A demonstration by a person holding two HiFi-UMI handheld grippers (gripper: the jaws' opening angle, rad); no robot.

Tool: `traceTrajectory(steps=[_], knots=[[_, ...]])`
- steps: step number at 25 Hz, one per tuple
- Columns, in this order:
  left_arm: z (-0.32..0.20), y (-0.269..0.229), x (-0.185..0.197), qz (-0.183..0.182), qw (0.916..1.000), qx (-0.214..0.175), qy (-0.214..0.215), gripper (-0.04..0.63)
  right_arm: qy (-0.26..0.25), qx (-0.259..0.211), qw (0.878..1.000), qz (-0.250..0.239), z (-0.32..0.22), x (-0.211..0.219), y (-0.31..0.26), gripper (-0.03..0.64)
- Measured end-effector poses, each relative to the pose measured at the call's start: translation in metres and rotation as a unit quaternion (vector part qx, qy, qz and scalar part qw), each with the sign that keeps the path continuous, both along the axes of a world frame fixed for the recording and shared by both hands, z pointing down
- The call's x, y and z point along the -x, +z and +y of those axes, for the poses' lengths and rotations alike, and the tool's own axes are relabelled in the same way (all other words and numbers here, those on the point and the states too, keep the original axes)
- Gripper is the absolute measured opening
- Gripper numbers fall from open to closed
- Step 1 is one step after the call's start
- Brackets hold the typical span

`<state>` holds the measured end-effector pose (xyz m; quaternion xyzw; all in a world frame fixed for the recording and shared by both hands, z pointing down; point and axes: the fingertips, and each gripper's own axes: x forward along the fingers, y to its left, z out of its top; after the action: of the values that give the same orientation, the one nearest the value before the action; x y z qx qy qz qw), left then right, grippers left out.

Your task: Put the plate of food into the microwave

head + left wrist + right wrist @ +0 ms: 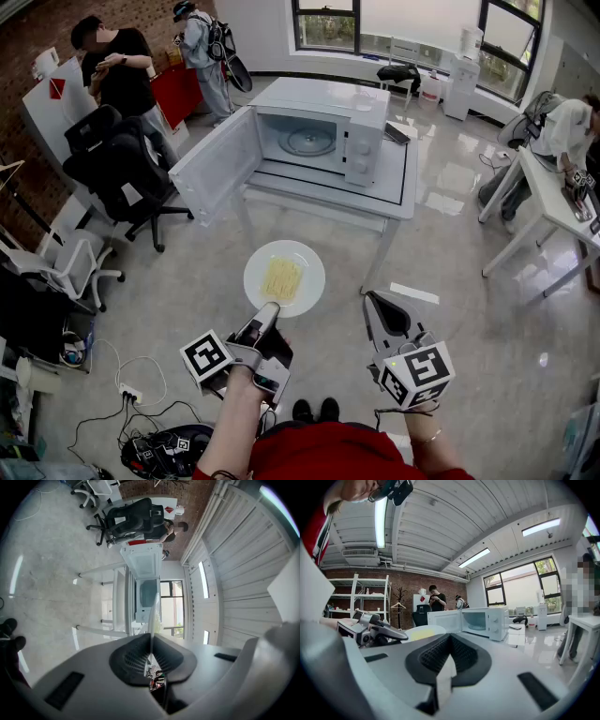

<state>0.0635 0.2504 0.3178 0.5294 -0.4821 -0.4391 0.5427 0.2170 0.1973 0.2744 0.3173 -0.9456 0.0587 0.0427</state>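
My left tool [269, 309] is pinching the near rim of the white plate [314, 272], pads clamped right on the edge. The plate's in the air over the floor, roughly level, with the yellow noodles [281, 277] piled in the middle.

What matters for the next bit: the microwave [366, 141] sits on the white table [398, 192] straight ahead of the plate, well apart from it. Its cavity faces me with the glass turntable [309, 141] bare, and the door [216, 164] is swung out to my left. So I reckon it's a plain forward push, with the left tool doing the work.

My right tool [380, 305] is pressed together on nothing, just beside the plate.

I can't read any brand or writing anywhere, just the square markers on the tool cubes.
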Motion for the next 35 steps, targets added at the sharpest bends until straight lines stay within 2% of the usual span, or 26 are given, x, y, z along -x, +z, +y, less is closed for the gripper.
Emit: traceTrajectory(steps=[16, 24, 30, 35], knots=[[-0.012, -0.002, -0.008, 0.001, 1.0, -0.003, -0.007, 0.021, -0.002, 0.0, 1.0, 0.005, -0.01, -0.012, 0.003, 0.014], [-0.019, 0.0, -0.009, -0.006, 0.9999, 0.0, -0.015, 0.021, -0.021, 0.008, 1.0, -0.016, -0.013, -0.019, 0.005, 0.015], [-0.042, 0.002, 0.011, -0.022, 0.9995, 0.003, -0.022, 0.021, -0.027, 0.011, 0.999, -0.02, -0.029, -0.009, 0.011, 0.015], [-0.086, 0.002, 0.039, -0.024, 0.9996, -0.009, -0.011, 0.021, -0.022, 0.008, 1.0, -0.018, -0.057, 0.016, 0.013, 0.015]])
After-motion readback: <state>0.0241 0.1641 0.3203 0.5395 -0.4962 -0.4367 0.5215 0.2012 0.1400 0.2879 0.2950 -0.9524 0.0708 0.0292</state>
